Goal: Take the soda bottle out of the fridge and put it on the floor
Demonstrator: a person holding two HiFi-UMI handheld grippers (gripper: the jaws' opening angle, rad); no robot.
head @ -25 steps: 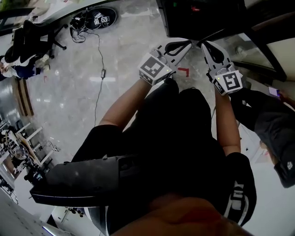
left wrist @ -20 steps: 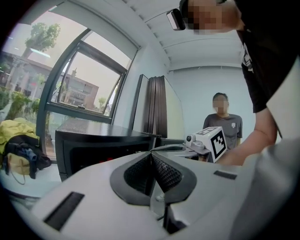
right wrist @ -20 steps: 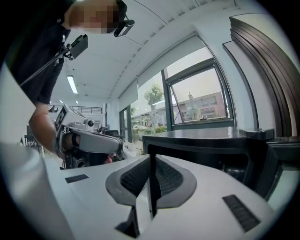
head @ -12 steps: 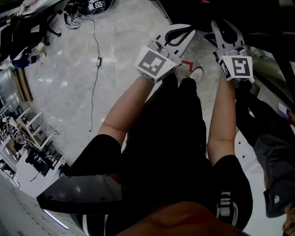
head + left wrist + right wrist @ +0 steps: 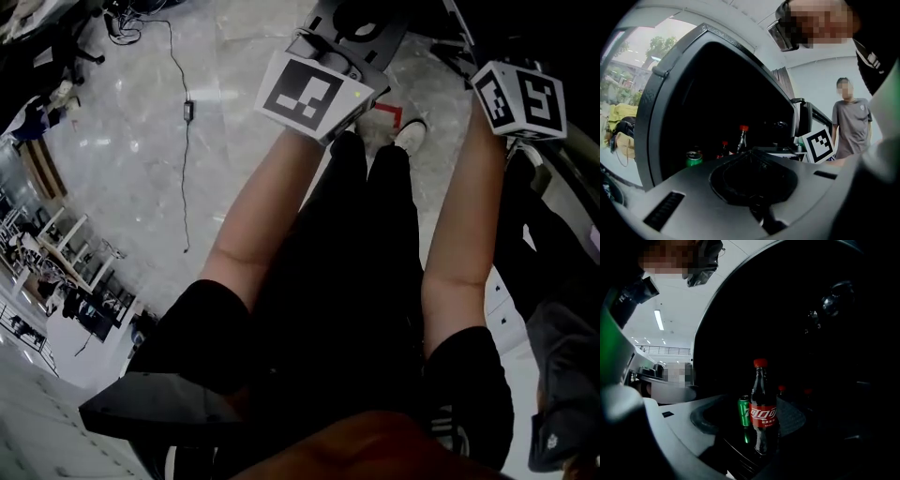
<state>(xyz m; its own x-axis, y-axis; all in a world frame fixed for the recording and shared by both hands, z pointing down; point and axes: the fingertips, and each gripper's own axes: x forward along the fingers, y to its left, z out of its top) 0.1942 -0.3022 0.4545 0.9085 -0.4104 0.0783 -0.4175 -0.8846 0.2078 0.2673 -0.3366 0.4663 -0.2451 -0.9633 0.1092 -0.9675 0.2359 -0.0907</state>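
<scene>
As the right gripper's (image 5: 757,404) jaws have just been opening, the cola bottle (image 5: 762,414) stands upright between them, unpinched, beside a green can (image 5: 744,412).

Wearing a black short-sleeved top (image 5: 366,328), plain across the chest, with pale lettering showing low on the right sleeve (image 5: 469,375). Wearing black trousers (image 5: 375,202), narrowing toward the far end and ending at a pair of pale shoes (image 5: 410,135). Carrying dark, goggle-like headgear (image 5: 782,35) with a boxy front.
</scene>
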